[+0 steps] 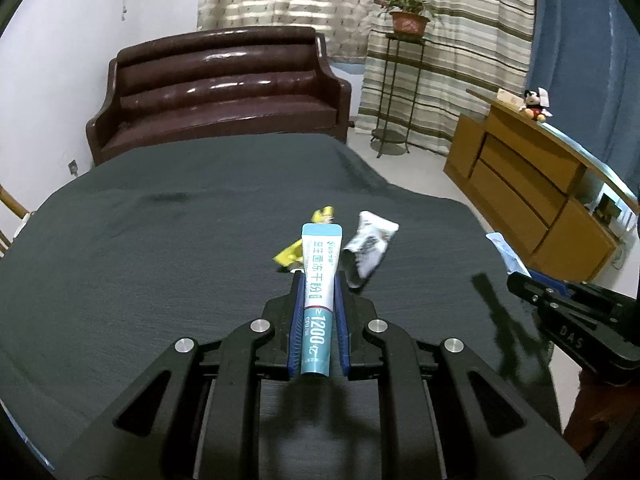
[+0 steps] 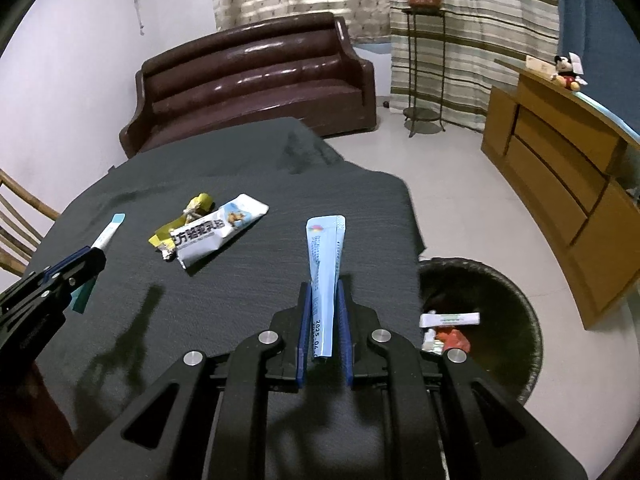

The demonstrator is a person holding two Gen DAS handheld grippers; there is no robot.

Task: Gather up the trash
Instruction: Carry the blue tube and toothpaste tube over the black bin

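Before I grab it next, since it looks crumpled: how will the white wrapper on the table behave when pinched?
The white wrapper looks like thin, creased film, so probably floppy and very light. Its open end likely collapses flat. It overlaps the yellow wrapper, which may drag along.

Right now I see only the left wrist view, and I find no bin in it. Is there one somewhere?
Observer: Yes. A black bin stands on the floor at the right edge of the table, just right of the right hand-held gripper.
Operator: Is the bin empty?
Observer: No. A white packet and a red scrap lie inside.
Operator: How does the right hand-held gripper hold its load?
Observer: Its jaws are shut on a pale blue sachet, which sticks out far beyond the fingertips, over the table, not over the bin.
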